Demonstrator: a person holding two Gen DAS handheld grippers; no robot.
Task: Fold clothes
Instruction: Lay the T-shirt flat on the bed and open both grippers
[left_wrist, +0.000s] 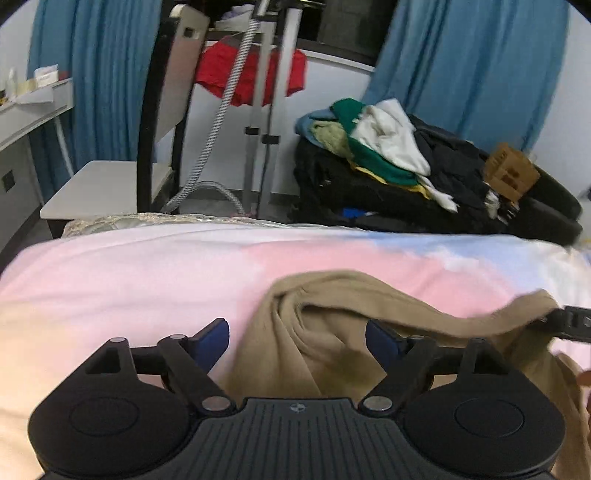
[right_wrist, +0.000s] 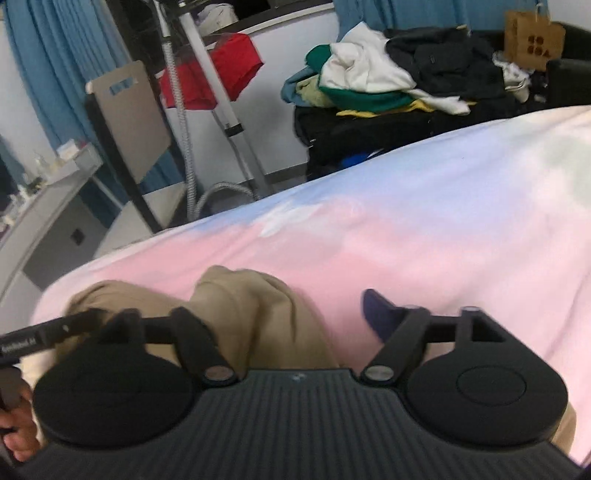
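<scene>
Tan garment (left_wrist: 332, 332) lay bunched on the near part of the bed (left_wrist: 129, 280), on the pink stretch of the pastel cover, with deep rolled folds along its far edge. Not spread flat; which kind of garment it was could not be told. Long axis ran roughly left to right across the near edge of the bed, from the heap in front of the left gripper (left_wrist: 297, 336) out to a thinner flap at the right.

Left gripper: fingers (left_wrist: 212, 341) wide apart, blue pads visible on both. The left pad sat over bare cover; the right pad was at the cloth's folds, partly overlapped by them. No pinch on the fabric visible.

Right gripper (right_wrist: 280, 317): fingers also spread wide. The right pad (right_wrist: 376, 314) was over bare pink cover, just right of the cloth; the left finger was hidden by the linkage and cloth. A ridge of garment rose between the two fingers, unpinched.

The two grippers were close side by side, each showing at the edge of the other's view; a hand (right_wrist: 18, 424) showed at the lower left of the right wrist view.

Judgement: both were about equally near, the cloth directly ahead and below. Fold not started; garment likely needs spreading first.

Beyond the bed: heap of mixed clothes (left_wrist: 388, 147) on a dark seat, blue curtains (left_wrist: 461, 66).
</scene>
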